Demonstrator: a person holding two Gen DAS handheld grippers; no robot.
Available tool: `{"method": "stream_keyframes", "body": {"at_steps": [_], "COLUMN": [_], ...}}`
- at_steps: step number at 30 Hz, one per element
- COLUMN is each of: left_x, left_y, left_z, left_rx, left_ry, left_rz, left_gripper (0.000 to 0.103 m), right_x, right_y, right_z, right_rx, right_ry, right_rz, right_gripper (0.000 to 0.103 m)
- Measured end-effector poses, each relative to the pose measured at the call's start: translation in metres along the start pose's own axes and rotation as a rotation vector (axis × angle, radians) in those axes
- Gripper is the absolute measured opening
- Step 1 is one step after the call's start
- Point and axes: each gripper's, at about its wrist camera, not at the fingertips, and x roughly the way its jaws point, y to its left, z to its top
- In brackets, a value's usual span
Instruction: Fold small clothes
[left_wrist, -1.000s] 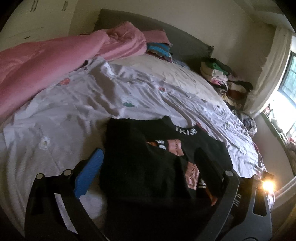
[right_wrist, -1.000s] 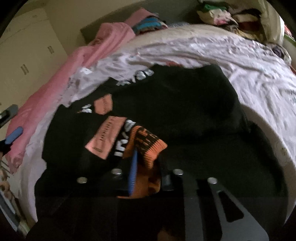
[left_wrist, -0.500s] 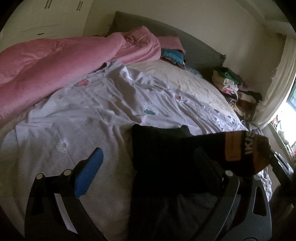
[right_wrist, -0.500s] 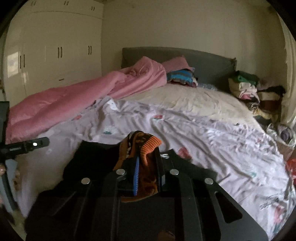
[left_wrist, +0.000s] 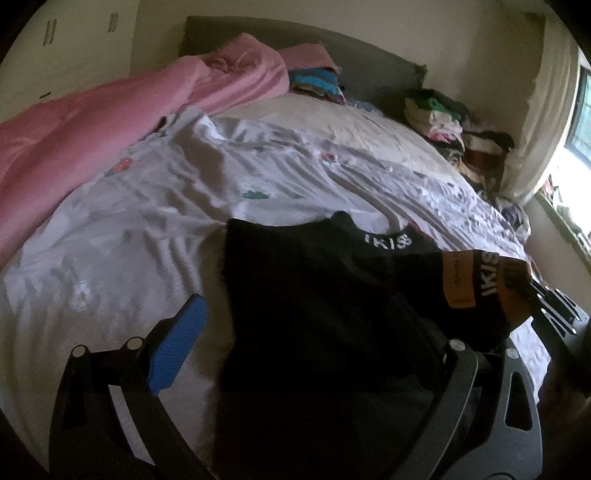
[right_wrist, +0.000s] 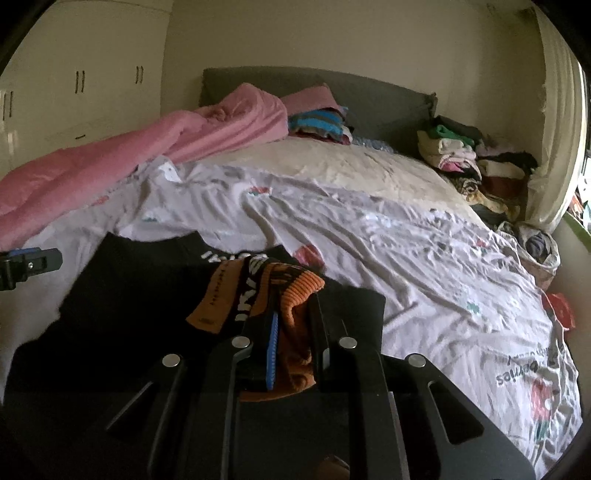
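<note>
Both fisheye views are dim and murky, with black vignetting in the corners and straight lines bowed toward the rims. Daylight enters from the window at three o'clock, blown out to white glare there. The black sweater reads as a detailless shadow mass, with slight softness overall.

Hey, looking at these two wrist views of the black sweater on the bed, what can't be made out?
- Left wrist view: the left gripper right finger's pad, hidden behind the black sweater.
- Left wrist view: the sweater's near hem, lost in dark shadow at the bottom edge.
- Right wrist view: the orange cuff end, hidden between the right gripper fingers.
- Both views: clothes pile items, too small.
</note>
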Motion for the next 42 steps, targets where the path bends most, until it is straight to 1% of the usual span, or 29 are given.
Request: {"method": "stream_keyframes", "body": {"at_steps": [8,13,21,23,24,26,28,29,31,32,36,39,42], "left_x": [0.027,0.039,0.043,0.045,0.046,0.049,0.053,0.055,0.059,0.061,0.067,0.068,0.068], "left_y": [-0.018,-0.023,-0.025,-0.025,-0.025,-0.024,-0.022,-0.021,-0.018,-0.016,-0.008,-0.005,-0.004], "left_z": [-0.004,-0.007,-0.013,-0.014,-0.015,-0.017,-0.019,-0.021,-0.024,-0.025,-0.030,-0.033,-0.034], "left_rx": [0.054,0.074,0.084,0.088,0.091,0.089,0.091,0.094,0.095,0.092,0.072,0.066,0.066], "left_ry": [0.051,0.081,0.095,0.099,0.105,0.120,0.137,0.148,0.168,0.177,0.203,0.202,0.200], "left_rz": [0.006,0.001,-0.011,-0.013,-0.017,-0.021,-0.023,-0.023,-0.020,-0.023,-0.042,-0.051,-0.058], "left_gripper": [0.092,0.092,0.092,0.091,0.089,0.067,0.057,0.055,0.051,0.051,0.051,0.051,0.051], "right_x": [0.007,0.008,0.004,0.004,0.004,0.006,0.009,0.010,0.013,0.015,0.022,0.031,0.039], "right_y": [-0.004,-0.005,-0.015,-0.017,-0.017,-0.015,-0.011,-0.007,0.002,0.007,0.028,0.039,0.041], "right_z": [-0.009,-0.009,-0.011,-0.012,-0.012,-0.012,-0.012,-0.013,-0.013,-0.013,-0.012,-0.013,-0.016], "right_rx": [0.004,0.004,0.018,0.030,0.032,0.051,0.066,0.069,0.071,0.068,0.048,0.042,0.041], "right_ry": [0.044,0.048,0.037,0.040,0.042,0.058,0.074,0.081,0.094,0.104,0.133,0.155,0.182], "right_rz": [-0.031,-0.048,-0.100,-0.097,-0.094,-0.059,-0.010,0.018,0.061,0.081,0.142,0.179,0.167], "right_gripper": [0.016,0.018,0.019,0.023,0.024,0.025,0.025,0.026,0.032,0.033,0.033,0.034,0.034]}}
